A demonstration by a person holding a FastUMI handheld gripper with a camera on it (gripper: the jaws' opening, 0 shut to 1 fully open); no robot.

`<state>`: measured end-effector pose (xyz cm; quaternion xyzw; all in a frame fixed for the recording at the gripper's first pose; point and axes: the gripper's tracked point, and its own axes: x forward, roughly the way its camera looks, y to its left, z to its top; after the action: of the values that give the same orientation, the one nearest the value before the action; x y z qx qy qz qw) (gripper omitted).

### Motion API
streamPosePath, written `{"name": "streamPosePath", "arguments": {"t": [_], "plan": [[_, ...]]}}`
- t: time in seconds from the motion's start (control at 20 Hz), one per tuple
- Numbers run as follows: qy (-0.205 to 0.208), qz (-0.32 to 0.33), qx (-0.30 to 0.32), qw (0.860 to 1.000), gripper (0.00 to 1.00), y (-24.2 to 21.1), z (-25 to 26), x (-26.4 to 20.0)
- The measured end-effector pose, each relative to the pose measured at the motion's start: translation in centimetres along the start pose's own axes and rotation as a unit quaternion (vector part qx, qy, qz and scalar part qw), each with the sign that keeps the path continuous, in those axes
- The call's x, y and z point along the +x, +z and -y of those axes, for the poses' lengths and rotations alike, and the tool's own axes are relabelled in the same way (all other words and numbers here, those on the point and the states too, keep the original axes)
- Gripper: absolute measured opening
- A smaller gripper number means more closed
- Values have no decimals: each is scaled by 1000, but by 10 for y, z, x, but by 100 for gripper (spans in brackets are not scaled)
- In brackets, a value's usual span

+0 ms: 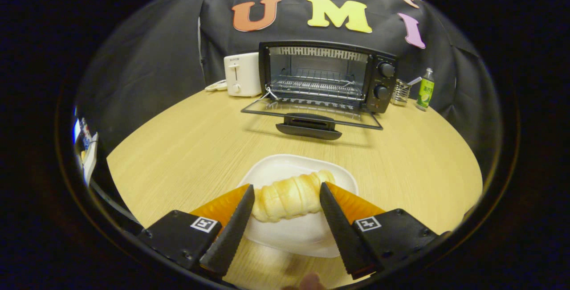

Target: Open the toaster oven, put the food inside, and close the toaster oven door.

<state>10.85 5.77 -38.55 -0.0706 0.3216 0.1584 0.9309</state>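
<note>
Gripper (287,192) closed onto a pale golden ridged bread roll (289,198), one finger pressing each end, roll lying crosswise between the tips. Directly under the roll, a white rounded-square plate (307,236) on the light wooden table (178,147). Well beyond the plate, a black toaster oven (327,76) with glass door (311,114) folded down flat toward the plate, wire rack visible inside. Just left of the oven, a white pop-up toaster (242,75); right of the oven, a metal wire holder (400,92) and green bottle (425,89).
</note>
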Motion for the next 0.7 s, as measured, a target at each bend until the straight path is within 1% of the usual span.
{"name": "streamPosePath", "arguments": {"t": [0.2, 0.4, 0.45, 0.5, 0.55, 0.6, 0.7], "plan": [[-2, 7, 0, 1000, 76, 0, 1, -3], [-5, 17, 7, 1000, 36, 5, 6, -5], [-5, 22, 10, 1000, 30, 6, 7, -4], [-5, 26, 17, 1000, 21, 7, 7, -5], [-1, 28, 26, 999, 17, 9, 7, -7], [1, 29, 28, 999, 9, 10, 7, -8], [4, 33, 34, 999, 8, 13, 7, -11]]}}
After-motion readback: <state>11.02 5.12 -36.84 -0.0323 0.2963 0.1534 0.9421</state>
